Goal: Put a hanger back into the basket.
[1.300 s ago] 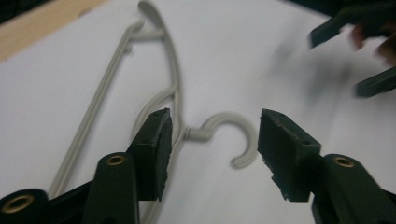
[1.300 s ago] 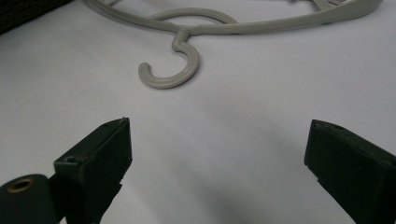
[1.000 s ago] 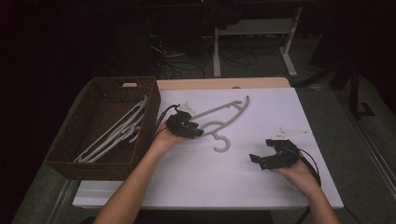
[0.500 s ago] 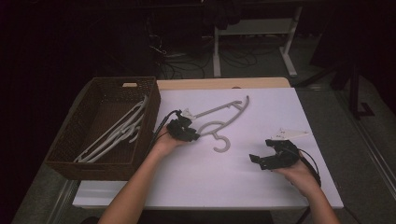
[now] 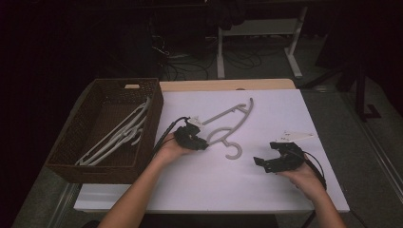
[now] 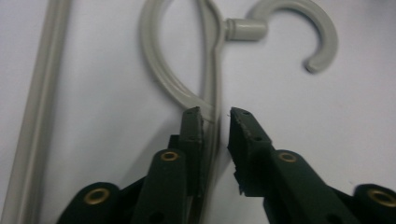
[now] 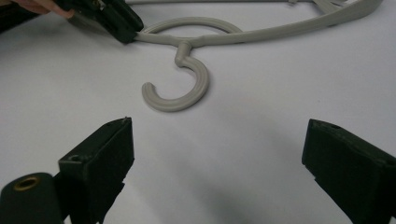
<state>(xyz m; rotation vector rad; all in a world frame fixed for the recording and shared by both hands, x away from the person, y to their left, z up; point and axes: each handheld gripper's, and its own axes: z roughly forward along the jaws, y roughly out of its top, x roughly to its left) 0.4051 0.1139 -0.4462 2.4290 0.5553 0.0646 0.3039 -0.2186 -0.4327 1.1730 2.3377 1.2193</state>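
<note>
One hanger [image 5: 227,124] on the worktop [image 5: 266,190]; I have the left tool [image 6: 215,114] nearly closed astride its arm beside the neck. Right tool [image 7: 217,140] idles wide, well off the hook [image 7: 180,91].

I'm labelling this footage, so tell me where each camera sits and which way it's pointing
High view: above the person's side, looking forward and down on the table, basket and hanger; both forearms and hands show.
Left gripper view: rides the left gripper, looking along its jaws, which straddle the hanger's arm with a gap on one side.
Right gripper view: rides the right gripper, looking across the table between wide-open jaws.
Shared: the right gripper view also shows the hook and the left gripper.
</note>
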